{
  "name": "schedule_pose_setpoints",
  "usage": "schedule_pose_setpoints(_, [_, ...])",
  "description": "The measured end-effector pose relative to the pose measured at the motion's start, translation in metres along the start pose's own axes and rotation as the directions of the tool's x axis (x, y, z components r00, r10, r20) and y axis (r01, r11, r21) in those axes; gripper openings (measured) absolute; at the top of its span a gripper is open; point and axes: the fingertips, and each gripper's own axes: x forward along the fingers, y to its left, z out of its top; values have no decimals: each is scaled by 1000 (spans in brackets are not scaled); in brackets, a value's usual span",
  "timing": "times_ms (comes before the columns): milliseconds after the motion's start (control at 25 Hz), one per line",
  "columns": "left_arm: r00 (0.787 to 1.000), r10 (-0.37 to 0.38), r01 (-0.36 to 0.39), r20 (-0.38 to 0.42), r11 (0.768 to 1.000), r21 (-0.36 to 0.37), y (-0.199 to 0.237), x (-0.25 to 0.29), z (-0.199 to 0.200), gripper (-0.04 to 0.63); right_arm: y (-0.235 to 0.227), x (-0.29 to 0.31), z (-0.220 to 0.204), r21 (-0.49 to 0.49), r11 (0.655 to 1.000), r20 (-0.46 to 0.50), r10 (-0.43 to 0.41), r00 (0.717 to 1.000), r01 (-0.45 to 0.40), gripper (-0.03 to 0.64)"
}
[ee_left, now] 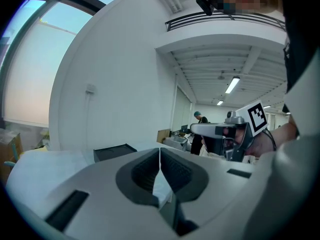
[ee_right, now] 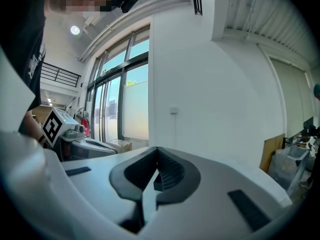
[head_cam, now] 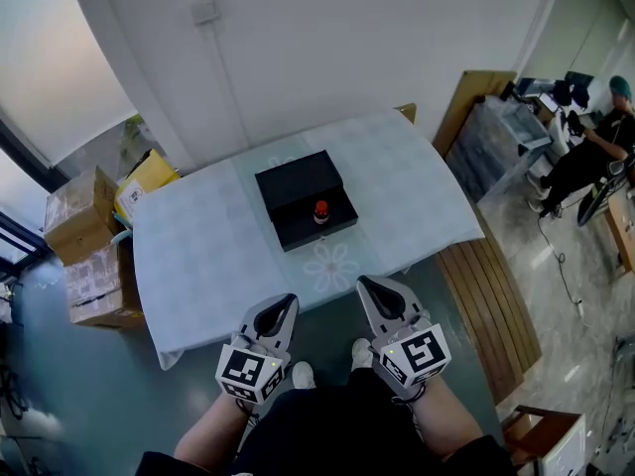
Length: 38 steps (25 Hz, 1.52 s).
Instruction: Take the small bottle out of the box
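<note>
Left gripper [head_cam: 279, 314] and right gripper [head_cam: 383, 299] are held short of the surface [head_cam: 198, 251], jaws closed and empty, evidently pre-approach; the small bottle [head_cam: 320, 211] stands untouched in the open box [head_cam: 295, 232].

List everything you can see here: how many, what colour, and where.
Cloth-covered table: one, pale blue-white, room centre.
Open rectangular box: one, black, mid-table.
Small bottle: one, red cap, inside the box.
Cardboard boxes: several, brown, floor left of table.
Slatted wooden panel: one, brown, floor right of table.
Wall switch plate: one, white, wall behind table.
Background person: one, dark clothes, far right.
Left gripper: one, grey, shut, empty, near table's front edge.
Right gripper: one, grey, shut, empty, beside the left.
</note>
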Motion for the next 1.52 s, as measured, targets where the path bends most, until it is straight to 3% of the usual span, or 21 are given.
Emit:
schedule_pose_setpoints(440, [996,87,-87,-1,996,5,-7,15,2,32,-21,4,2,-24,996,8,82,997,-82,23])
schedule_pose_setpoints(1080, [989,148,-148,-21,989,7,-30,53,1,32,-61,1,-2,-11,988,23,156,988,-156,23])
schedule_pose_setpoints(1520, [974,226,-227,-29,973,-35,-46,72,-4,32,-87,-2,-10,9,974,15,227,974,-227,23])
